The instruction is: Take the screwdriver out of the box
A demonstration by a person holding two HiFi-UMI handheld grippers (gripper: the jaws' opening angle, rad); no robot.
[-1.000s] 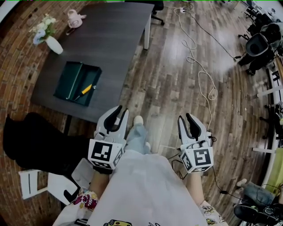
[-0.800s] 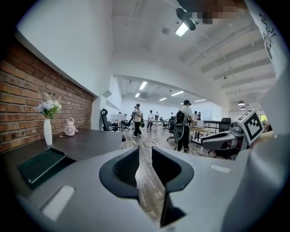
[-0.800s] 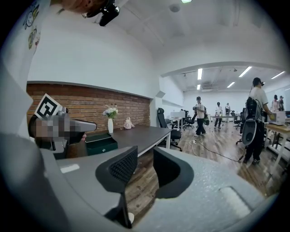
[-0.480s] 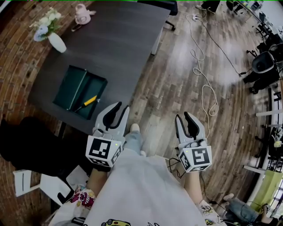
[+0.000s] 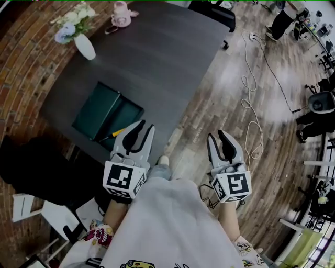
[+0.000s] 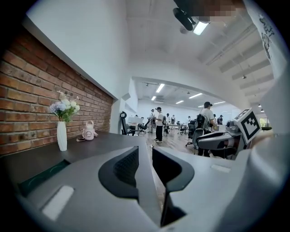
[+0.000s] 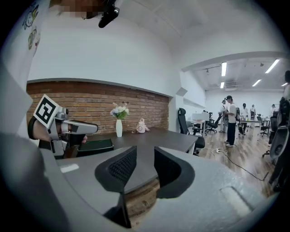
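Observation:
An open dark green box (image 5: 104, 110) lies on the dark table (image 5: 167, 57), near its front edge. The screwdriver (image 5: 116, 133), with a yellow handle, lies in the box, partly hidden behind my left gripper (image 5: 145, 128). That gripper is held level just short of the box, open, with nothing between its jaws (image 6: 145, 152). My right gripper (image 5: 216, 136) hangs over the wood floor beside the table's corner; its jaws are opening and hold nothing (image 7: 145, 152). The box's edge (image 7: 95, 145) shows beyond the left gripper (image 7: 59, 127) in the right gripper view.
A white vase of flowers (image 5: 84, 46) and a pink bottle (image 5: 121, 13) stand at the table's far side. An office chair (image 5: 214, 10) is behind the table. A white cable (image 5: 251, 104) snakes over the floor at the right. A black mass (image 5: 31, 167) sits left of my legs.
The table and box have come closer in the head view, so both grippers have moved forward towards them. The left gripper's tips now overlap the box's near corner.

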